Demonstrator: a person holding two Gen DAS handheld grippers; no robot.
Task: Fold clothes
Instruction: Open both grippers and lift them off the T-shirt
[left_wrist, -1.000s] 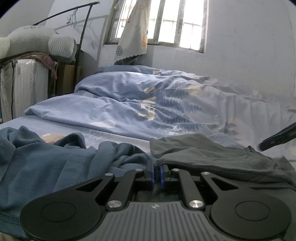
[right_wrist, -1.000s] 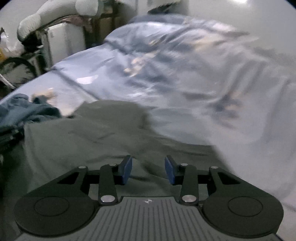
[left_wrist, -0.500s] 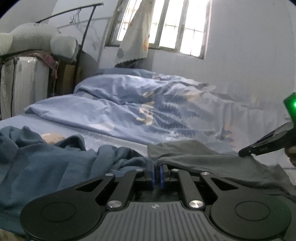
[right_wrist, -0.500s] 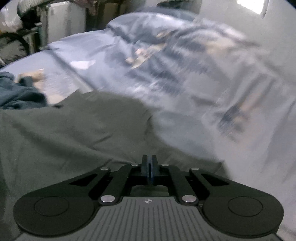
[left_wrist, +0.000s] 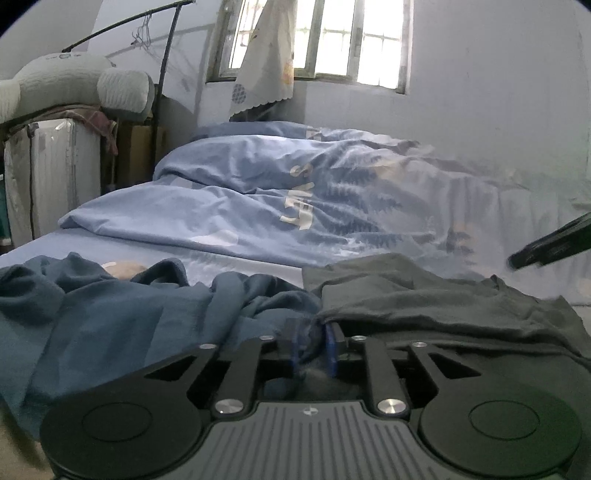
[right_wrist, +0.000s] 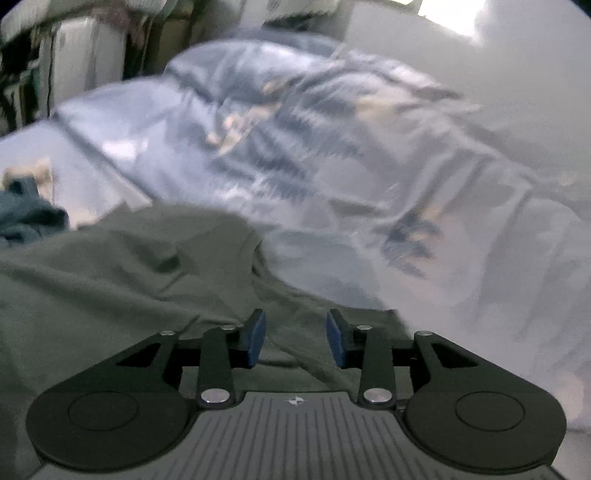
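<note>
Our left gripper (left_wrist: 313, 345), low in the frame's centre, is opening, its blue pads blurred, with grey cloth between them. The grey garment (left_wrist: 436, 299) lies at lower right on the bed, the blue garment (left_wrist: 122, 310) crumpled at lower left. Our right gripper (right_wrist: 295, 338) is opening, pads apart above the grey garment, clamping nothing.

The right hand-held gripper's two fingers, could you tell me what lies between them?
In the right wrist view, a raised fold of the grey garment lies between the opening pads of the right hand-held gripper, which do not press it.
</note>
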